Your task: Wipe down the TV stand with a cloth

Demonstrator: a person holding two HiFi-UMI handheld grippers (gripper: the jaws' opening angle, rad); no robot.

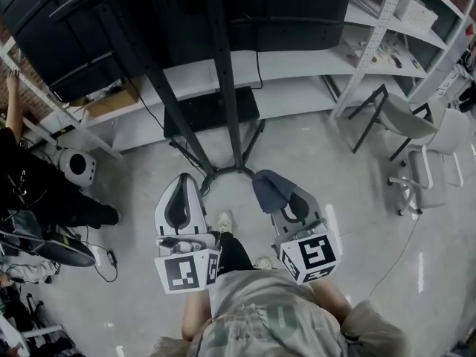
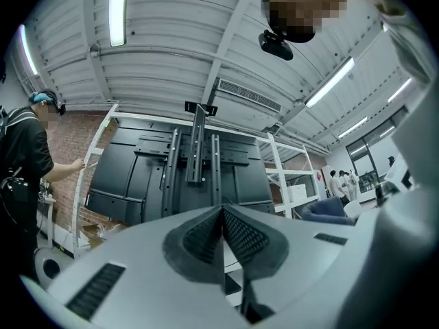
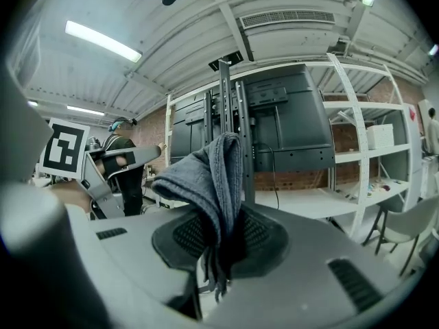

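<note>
The cloth (image 3: pixel 206 173) is a soft, grey-blue woven rag, folded over and drooping in thick creases. The right gripper (image 3: pixel 225 226) has its ribbed black pads pinched on the rag's lower part, and frayed ends hang below them. The left gripper (image 2: pixel 223 218) has its two cross-hatched rubber pads pressed flat together with nothing between them. Both grippers have smooth, pale grey plastic bodies. In the head view they are held side by side at waist height, near the foot of the TV stand (image 1: pixel 222 88). The stand is made of slim black metal poles that rise from splayed legs on the glossy concrete floor (image 1: pixel 327 162), and it carries a flat black shelf low down and a large dark screen (image 1: pixel 82 21) on top. Behind it, white perforated-steel shelving (image 1: pixel 383 28) holds a white box (image 1: pixel 415 10) and scattered small items. The head view alone shows a grey chair (image 1: pixel 405 117) with black legs to the right. The left gripper view shows a bystander (image 2: pixel 24 166) in dark clothes touching a white frame, with a brick wall behind.
</note>
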